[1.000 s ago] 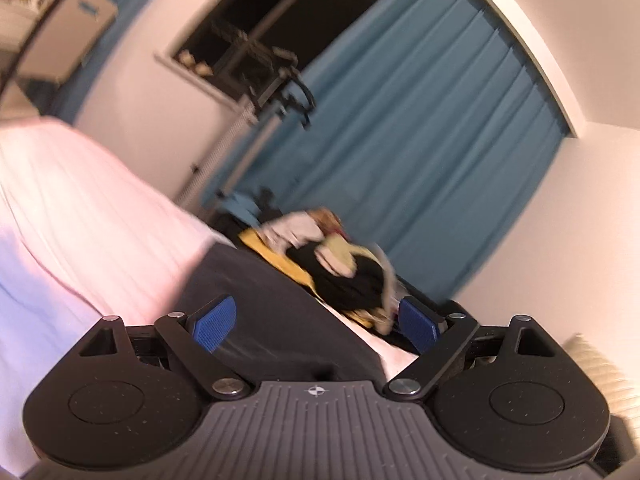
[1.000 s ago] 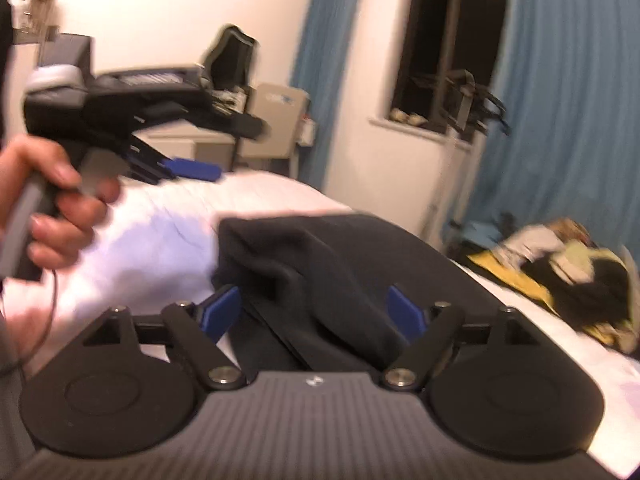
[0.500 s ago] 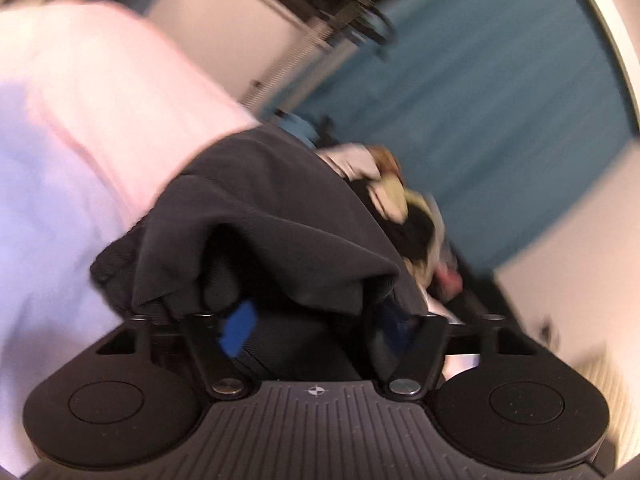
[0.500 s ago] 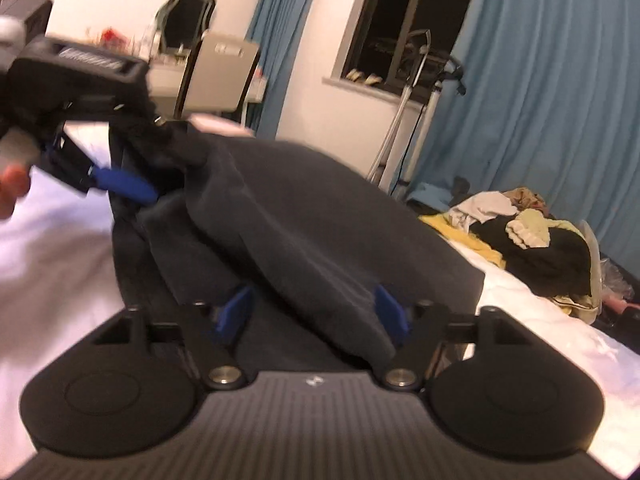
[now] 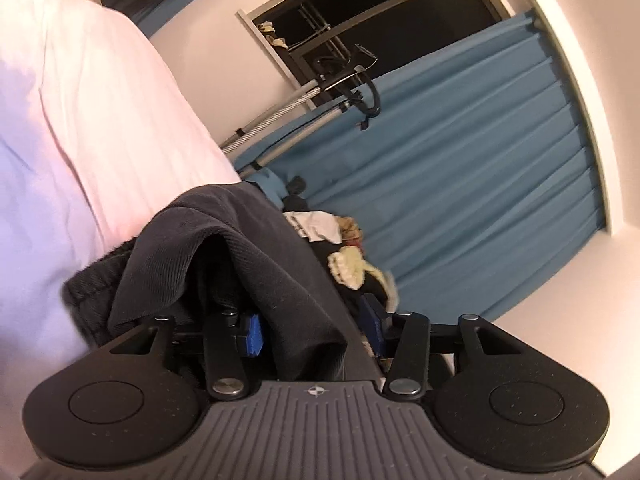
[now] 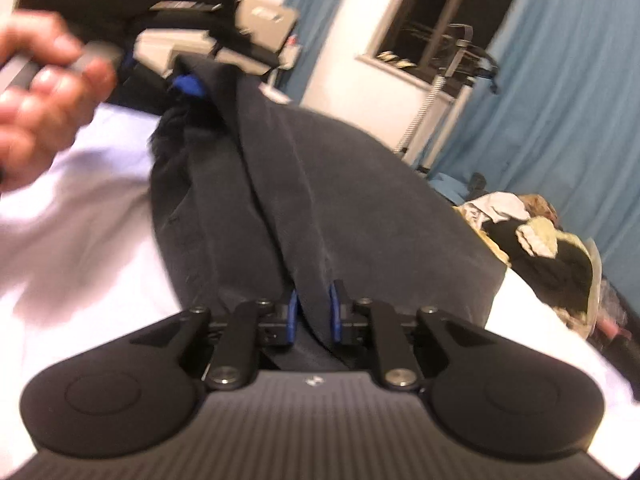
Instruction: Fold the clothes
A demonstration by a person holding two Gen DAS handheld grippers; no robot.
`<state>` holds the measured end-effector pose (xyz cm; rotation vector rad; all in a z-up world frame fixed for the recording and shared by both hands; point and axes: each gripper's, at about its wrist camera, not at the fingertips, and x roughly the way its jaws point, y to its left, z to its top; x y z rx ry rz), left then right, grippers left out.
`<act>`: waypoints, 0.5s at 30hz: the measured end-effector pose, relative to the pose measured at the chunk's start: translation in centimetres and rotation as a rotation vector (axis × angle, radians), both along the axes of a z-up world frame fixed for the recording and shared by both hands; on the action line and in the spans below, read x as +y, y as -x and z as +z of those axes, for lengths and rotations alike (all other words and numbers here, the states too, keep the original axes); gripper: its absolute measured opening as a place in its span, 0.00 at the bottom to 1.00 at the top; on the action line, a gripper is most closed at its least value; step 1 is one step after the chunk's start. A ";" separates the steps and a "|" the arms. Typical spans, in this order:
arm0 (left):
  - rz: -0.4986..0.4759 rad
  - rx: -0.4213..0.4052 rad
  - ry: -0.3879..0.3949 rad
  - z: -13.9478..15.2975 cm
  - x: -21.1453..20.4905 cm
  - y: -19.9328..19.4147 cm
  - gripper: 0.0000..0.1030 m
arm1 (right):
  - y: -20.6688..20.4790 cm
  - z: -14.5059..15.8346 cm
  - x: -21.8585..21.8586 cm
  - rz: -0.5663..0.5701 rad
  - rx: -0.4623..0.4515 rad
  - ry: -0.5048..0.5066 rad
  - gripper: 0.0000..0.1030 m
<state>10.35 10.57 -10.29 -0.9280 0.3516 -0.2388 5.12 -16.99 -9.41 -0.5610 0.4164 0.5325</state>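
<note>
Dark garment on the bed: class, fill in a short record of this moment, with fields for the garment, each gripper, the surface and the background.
garment: dark garment, partly lifted off the bed, bunched into folds
right gripper: right gripper, jaws closed on a fold of the near edge
left gripper: left gripper, jaws partly apart with cloth draped between them; firm grip cannot be confirmed
surface: white bedsheet
background: clothes pile beyond the garment, blue curtain, dark window
</note>
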 end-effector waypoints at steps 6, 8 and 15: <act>0.007 0.077 -0.042 0.0 0.1 -1.3 0.50 | 0.9 0.9 -0.8 -0.015 -0.052 -0.042 0.20; 0.017 0.105 -0.052 -0.1 0.2 -1.5 0.42 | 1.0 1.3 -1.3 -0.028 -0.090 -0.096 0.22; 0.025 0.101 -0.099 0.2 -0.3 -1.0 0.38 | -1.2 0.5 -1.7 -0.067 -0.086 -0.130 0.26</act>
